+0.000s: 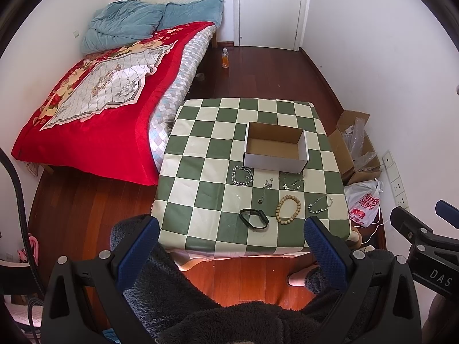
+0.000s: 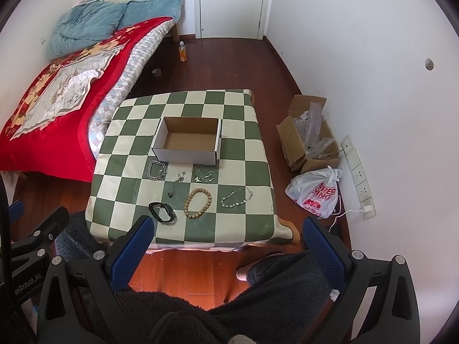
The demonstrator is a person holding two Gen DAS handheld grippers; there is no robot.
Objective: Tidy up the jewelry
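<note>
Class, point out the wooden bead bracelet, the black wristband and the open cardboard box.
wooden bead bracelet [image 1: 277, 209], left wrist view, beads on its left arc.
black wristband [image 2: 171, 214], right wrist view, its thick body.
open cardboard box [image 2: 183, 154], right wrist view, near white wall.

A table stands in the middle of the room, with a bed to its left and a door behind it. On the table, an open box sits toward the far side. Before the box lie six pieces in two rows — a chain bracelet, a pendant and a thin necklace behind; a wristband, a bead bracelet and a stone bracelet in front. Right of the table, on the floor, are a carton and a bag.
</note>
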